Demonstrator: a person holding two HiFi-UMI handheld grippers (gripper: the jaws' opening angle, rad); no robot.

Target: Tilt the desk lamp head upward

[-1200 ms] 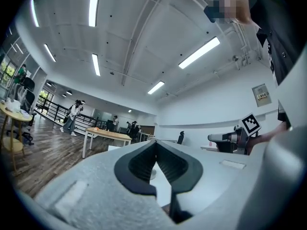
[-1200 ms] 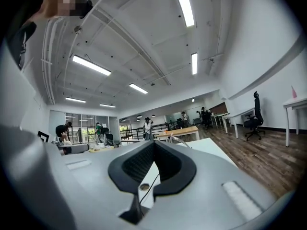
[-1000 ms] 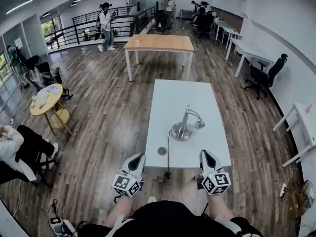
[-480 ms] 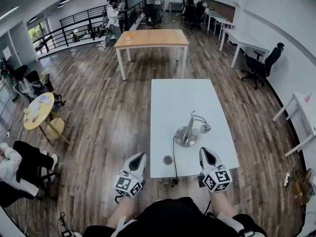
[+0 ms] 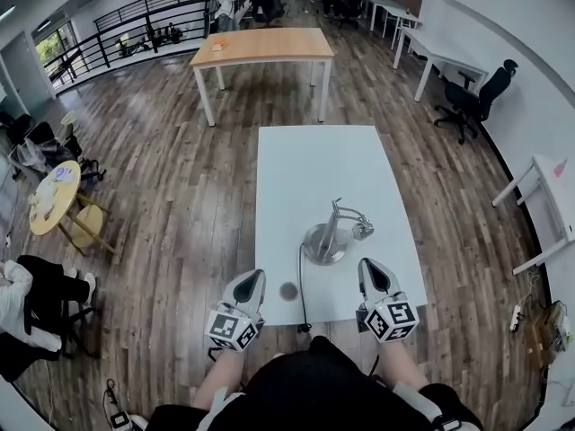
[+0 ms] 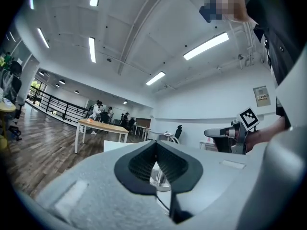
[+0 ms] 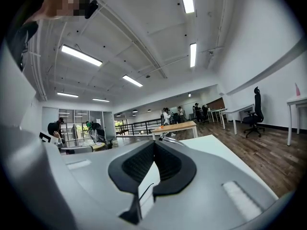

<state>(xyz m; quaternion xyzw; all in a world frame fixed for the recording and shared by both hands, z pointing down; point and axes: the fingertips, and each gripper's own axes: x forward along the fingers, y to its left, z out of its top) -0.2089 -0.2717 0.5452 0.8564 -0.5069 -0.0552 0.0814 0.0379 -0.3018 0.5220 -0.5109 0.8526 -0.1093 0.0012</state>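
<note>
Two grippers, both with jaws pressed together and nothing between them, are held low at the near end of the white table (image 5: 314, 164).

Far left is a round yellow side table (image 5: 52, 197) with clutter on top, well apart from the work area. Plank wood floor (image 5: 180, 196) lies between, open for moving.

The left gripper (image 5: 254, 281), grey shell with a marker cube at the back, is at the table's near-left corner. Just right of it a small dark round disc (image 5: 288, 290) lies flat on the tabletop. A thin black cable (image 5: 300, 285) runs from the lamp base to the near edge and drops off.

The desk lamp (image 5: 328, 236) stands on the near half of the table, between the grippers and a little beyond them, touching neither. It is shiny metal with a round base, a slanted stem and a thin curved arm. Its small head (image 5: 363, 230) sits low to the right of the stem.

The right gripper (image 5: 368, 266) is over the near-right part of the table, close to the lamp head. The far half of the tabletop is smooth, flat and bare.

A wooden table (image 5: 260, 45) stands beyond, and a black office chair (image 5: 469, 104) far right.
</note>
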